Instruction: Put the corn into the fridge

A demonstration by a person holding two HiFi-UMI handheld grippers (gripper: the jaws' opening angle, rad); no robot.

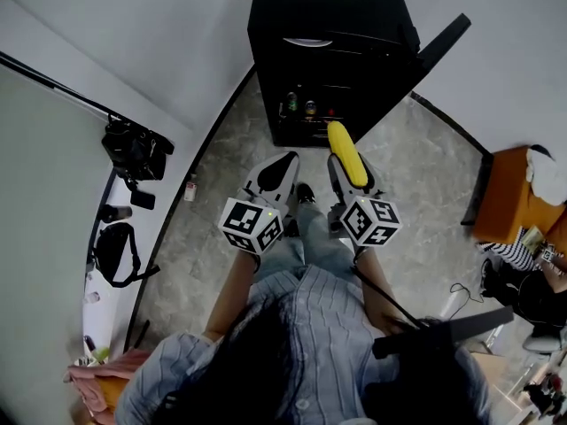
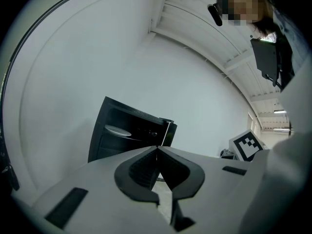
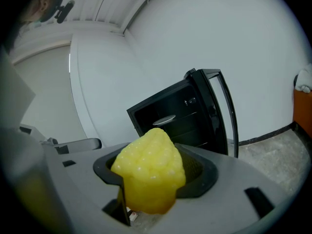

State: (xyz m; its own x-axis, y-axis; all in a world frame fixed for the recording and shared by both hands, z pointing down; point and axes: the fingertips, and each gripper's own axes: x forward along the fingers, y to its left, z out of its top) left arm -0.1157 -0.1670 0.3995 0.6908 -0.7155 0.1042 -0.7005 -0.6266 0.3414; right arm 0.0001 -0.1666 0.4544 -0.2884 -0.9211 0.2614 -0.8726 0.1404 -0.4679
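Note:
A yellow corn cob (image 1: pixel 346 153) sticks forward out of my right gripper (image 1: pixel 347 168), which is shut on it; in the right gripper view the corn (image 3: pixel 150 170) fills the space between the jaws. The small black fridge (image 1: pixel 332 51) stands ahead on the floor with its door (image 1: pixel 440 44) swung open to the right, and several small items sit on a lower shelf (image 1: pixel 306 109). The fridge (image 3: pixel 183 113) also shows open in the right gripper view. My left gripper (image 1: pixel 285 168) is held beside the right one, shut with nothing in it; its jaws (image 2: pixel 157 152) meet at the tips.
A camera on a tripod (image 1: pixel 135 150) stands at the left by a white wall. A small bottle (image 1: pixel 190 189) rests on the grey stone floor (image 1: pixel 213 237). An orange seat (image 1: pixel 509 193) is at the right. A dark bag (image 1: pixel 115 253) lies at the left.

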